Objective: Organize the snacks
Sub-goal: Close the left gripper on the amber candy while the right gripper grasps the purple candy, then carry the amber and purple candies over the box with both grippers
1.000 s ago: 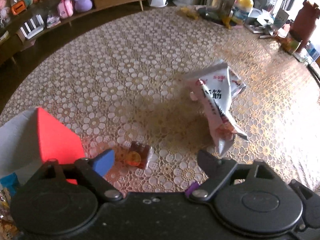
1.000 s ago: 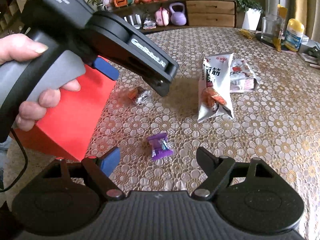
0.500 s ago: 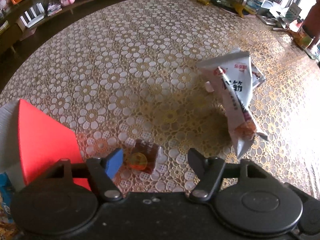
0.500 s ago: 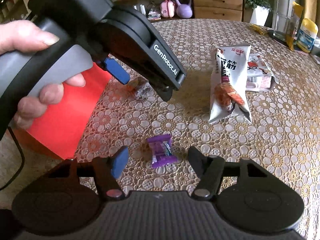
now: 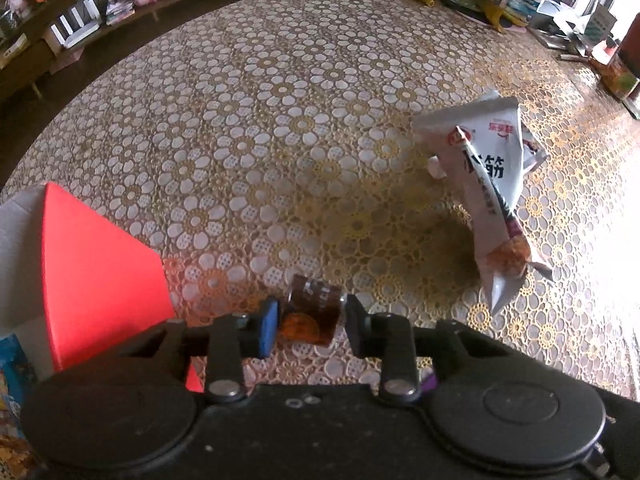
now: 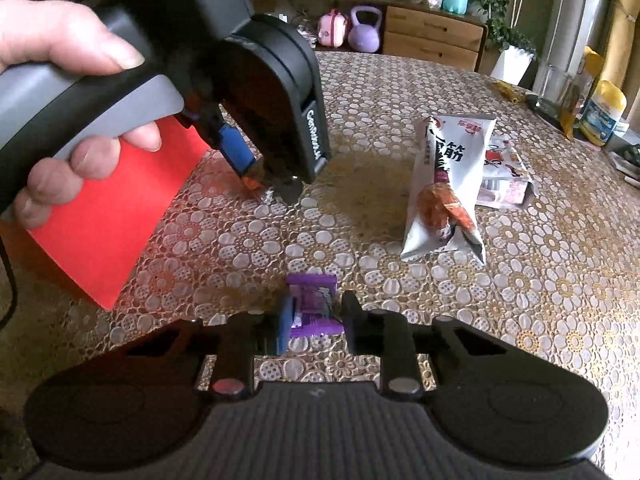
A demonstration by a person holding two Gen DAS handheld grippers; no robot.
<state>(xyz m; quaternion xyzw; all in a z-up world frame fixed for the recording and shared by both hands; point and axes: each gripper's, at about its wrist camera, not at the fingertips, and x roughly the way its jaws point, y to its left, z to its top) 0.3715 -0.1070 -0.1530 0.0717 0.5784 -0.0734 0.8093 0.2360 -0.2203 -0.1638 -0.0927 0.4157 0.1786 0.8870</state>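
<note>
My left gripper (image 5: 310,322) is shut on a small brown-orange wrapped candy (image 5: 312,312) lying on the table, beside the red box (image 5: 100,272). In the right wrist view the left gripper (image 6: 266,188) points down at that candy (image 6: 256,184). My right gripper (image 6: 316,318) is shut on a purple wrapped candy (image 6: 312,304) on the tablecloth. A long white snack packet (image 6: 444,184) lies to the right, also in the left wrist view (image 5: 488,192), with a flat white-pink packet (image 6: 504,184) behind it.
The round table has a gold floral lace cloth (image 5: 280,120). Bottles and clutter (image 6: 600,112) stand at the far right edge. A shelf with a purple kettlebell (image 6: 364,30) and toys lies beyond the table. The red box (image 6: 108,216) stands at left.
Both grippers came down and closed: the left onto the brown-orange candy, the right onto the purple candy. Both were open before.
</note>
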